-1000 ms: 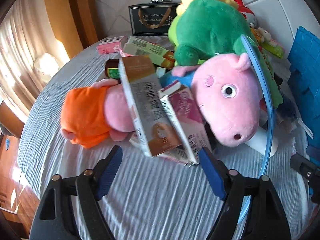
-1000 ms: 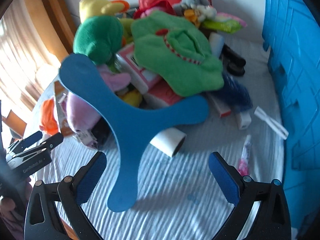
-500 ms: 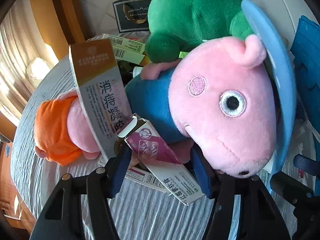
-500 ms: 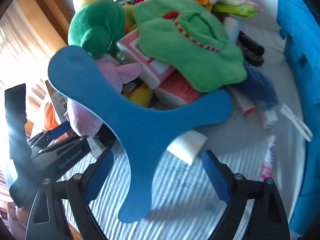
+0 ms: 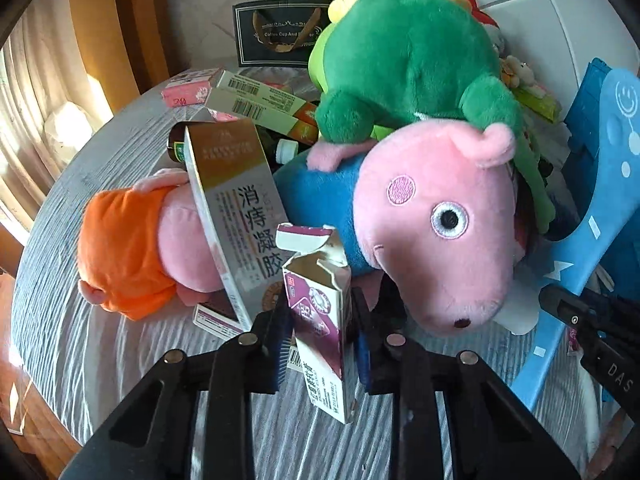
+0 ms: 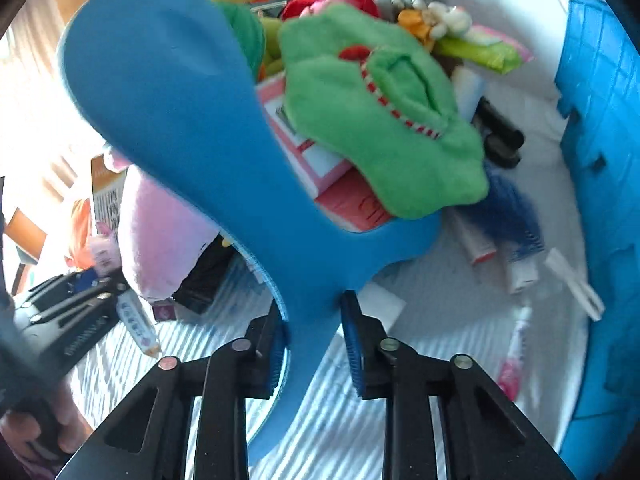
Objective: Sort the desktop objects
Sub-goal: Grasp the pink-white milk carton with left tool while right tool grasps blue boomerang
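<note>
On the striped tablecloth (image 5: pixel 100 344), the left gripper (image 5: pixel 320 344) clamps a purple-and-white carton (image 5: pixel 320 320) while the right gripper (image 6: pixel 314 340) is closing around a blue three-armed plastic piece (image 6: pixel 224 152).

The blue three-armed plastic piece (image 6: pixel 224 184) hides much of the pile behind it, and its lower tip sinks behind the right gripper (image 6: pixel 316 340). In the left wrist view the pink pig plush (image 5: pixel 432 232) covers the blue plush (image 5: pixel 320 208) at its right end. The black gift box (image 5: pixel 276 36) print is partly unreadable. The blue crate (image 6: pixel 600 184) is cut off at the right edge.
</note>
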Action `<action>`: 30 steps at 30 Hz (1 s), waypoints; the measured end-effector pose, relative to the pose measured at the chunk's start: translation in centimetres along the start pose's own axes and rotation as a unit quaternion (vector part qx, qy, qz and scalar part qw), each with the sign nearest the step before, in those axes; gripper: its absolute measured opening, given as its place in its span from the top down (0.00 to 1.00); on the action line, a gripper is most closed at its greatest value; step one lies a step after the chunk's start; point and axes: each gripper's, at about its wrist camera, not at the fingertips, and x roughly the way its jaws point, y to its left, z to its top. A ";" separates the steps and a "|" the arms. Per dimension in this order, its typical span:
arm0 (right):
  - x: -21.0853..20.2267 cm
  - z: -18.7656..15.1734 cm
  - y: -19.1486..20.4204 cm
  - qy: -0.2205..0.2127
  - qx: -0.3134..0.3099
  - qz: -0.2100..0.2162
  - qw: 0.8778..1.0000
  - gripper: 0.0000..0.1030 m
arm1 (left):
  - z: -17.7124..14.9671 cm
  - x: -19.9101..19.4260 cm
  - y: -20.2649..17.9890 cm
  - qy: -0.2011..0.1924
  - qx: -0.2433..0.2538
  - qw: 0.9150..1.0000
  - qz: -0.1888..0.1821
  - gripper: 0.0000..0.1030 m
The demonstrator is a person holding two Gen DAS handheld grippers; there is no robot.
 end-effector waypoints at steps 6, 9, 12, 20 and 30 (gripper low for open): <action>-4.0 0.6 -1.3 -0.038 0.010 0.002 0.999 0.84 | 0.3 -4.4 0.8 -0.042 0.005 0.999 0.003 0.75; -6.6 0.7 -1.4 -0.065 0.011 0.006 0.998 0.87 | 1.7 -6.1 0.5 -0.065 0.014 0.998 0.005 0.75; -9.1 1.4 -1.4 -0.094 0.010 0.010 0.995 0.89 | 3.1 -7.4 0.3 -0.091 0.021 0.996 0.000 0.75; -14.0 2.9 -0.6 -0.165 -0.007 0.010 0.986 0.92 | 4.3 -11.7 -1.6 -0.144 0.037 0.989 -0.019 0.75; -21.6 4.5 -1.5 -0.262 -0.010 -0.023 0.965 0.92 | 6.2 -16.0 -4.7 -0.205 0.066 0.976 -0.037 0.75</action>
